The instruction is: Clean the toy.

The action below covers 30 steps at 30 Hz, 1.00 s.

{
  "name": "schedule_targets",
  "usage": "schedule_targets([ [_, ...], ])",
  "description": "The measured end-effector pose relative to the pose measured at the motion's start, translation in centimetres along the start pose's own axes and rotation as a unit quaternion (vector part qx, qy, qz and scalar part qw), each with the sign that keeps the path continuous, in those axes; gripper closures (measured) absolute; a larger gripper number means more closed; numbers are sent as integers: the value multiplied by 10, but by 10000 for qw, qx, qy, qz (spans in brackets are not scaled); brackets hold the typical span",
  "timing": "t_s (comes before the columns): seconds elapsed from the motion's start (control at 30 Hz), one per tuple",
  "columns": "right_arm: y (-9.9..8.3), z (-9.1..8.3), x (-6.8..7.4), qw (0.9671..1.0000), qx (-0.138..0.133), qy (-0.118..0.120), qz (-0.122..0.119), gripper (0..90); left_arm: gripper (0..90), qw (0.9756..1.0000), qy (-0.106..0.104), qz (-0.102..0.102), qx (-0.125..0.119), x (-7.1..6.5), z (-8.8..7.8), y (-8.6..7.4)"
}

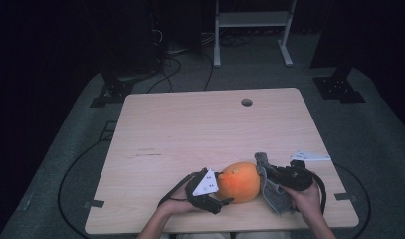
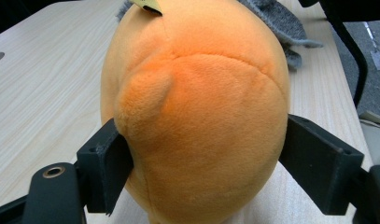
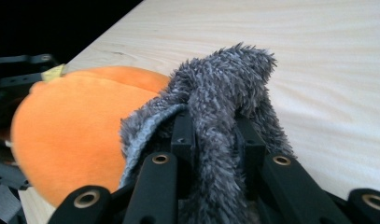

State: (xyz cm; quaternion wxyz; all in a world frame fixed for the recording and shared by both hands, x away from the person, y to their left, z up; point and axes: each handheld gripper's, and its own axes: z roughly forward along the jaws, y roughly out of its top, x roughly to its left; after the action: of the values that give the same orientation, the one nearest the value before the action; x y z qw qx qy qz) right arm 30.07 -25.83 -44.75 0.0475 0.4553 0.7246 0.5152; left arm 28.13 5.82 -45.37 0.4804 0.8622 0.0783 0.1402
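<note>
One yellow tag [image 2: 148, 4] tops the orange plush [image 2: 197, 116] in the left gripper view.

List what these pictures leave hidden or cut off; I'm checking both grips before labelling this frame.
- Round orange plush toy: its underside is cut off by the left gripper view's bottom edge.
- Fuzzy grey cloth: its lower end is hidden between the right gripper jaws in the right gripper view.
- Yellow tag: cut off by the left gripper view's top edge.
</note>
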Motion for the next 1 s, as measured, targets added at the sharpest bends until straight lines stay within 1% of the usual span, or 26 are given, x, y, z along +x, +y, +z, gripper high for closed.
schedule_targets([
  [0.03,1,-1,0,10000,2,-33,6,734,205,10000,4,19,1,0,0,1],
  [0.07,3,-4,2,9999,-78,-116,-89,735,206,10000,1,43,2,-1,1,2],
  [0.1,6,-7,6,9996,-219,-100,-150,735,208,9999,-10,118,5,-2,1,3],
  [0.13,11,-11,12,9991,-369,55,-213,734,213,9999,-17,128,-23,-3,1,3],
  [0.17,13,-14,17,9985,-449,87,-313,734,216,9998,-44,201,-28,-4,2,4],
  [0.2,17,-16,25,9971,-554,154,-498,734,220,9997,-57,247,-41,-5,2,4],
  [0.23,19,-16,30,9964,-581,234,-571,733,222,9996,-110,261,-81,-6,2,4],
  [0.27,21,-15,35,9955,-574,280,-705,733,224,9994,-180,281,-103,-6,1,5],
  [0.3,21,-12,40,9948,-522,250,-838,733,224,9993,-222,286,-138,-6,0,5],
  [0.37,17,-5,44,9940,-308,138,-1044,732,219,9993,-251,193,-173,-4,-1,4],
  [0.4,15,-3,43,9943,-305,141,-1012,733,199,9995,-225,142,-175,-2,-1,5],
  [0.43,13,-3,40,9950,-319,193,-926,732,181,9997,-154,36,-187,-1,0,5],
  [0.47,12,-3,37,9956,-333,199,-857,733,164,9997,-128,-29,-189,-1,1,6],
  [0.5,12,-4,35,9959,-334,189,-816,732,164,9998,-86,-35,-182,-1,2,7],
  [0.53,11,-4,32,9964,-332,175,-759,732,171,9998,-43,7,-174,-2,4,7],
  [0.6,9,-5,24,9975,-302,132,-620,732,202,9998,-33,69,-175,-4,4,8],
  [0.7,3,-5,11,9990,-187,-114,-399,733,214,9998,-65,68,-195,-4,3,7],
  [0.77,1,-5,4,9992,-103,-253,-307,735,216,9997,-96,28,-214,-2,2,6],
  [0.83,3,-9,5,9990,-172,-224,-342,735,224,9997,-113,31,-216,-2,2,5],
  [0.87,6,-12,9,9985,-291,-147,-435,735,225,9997,-112,31,-220,-2,2,5],
  [0.9,10,-15,16,9977,-426,1,-529,735,227,9997,-104,42,-211,-3,2,5],
  [0.93,15,-18,26,9960,-566,200,-668,736,229,9997,-111,41,-217,-3,3,6],
  [0.97,18,-19,33,9948,-609,271,-776,736,231,9997,-118,47,-226,-4,4,6],
  [1.0,21,-20,44,9924,-621,339,-1009,735,234,9996,-123,57,-240,-4,4,7],
])
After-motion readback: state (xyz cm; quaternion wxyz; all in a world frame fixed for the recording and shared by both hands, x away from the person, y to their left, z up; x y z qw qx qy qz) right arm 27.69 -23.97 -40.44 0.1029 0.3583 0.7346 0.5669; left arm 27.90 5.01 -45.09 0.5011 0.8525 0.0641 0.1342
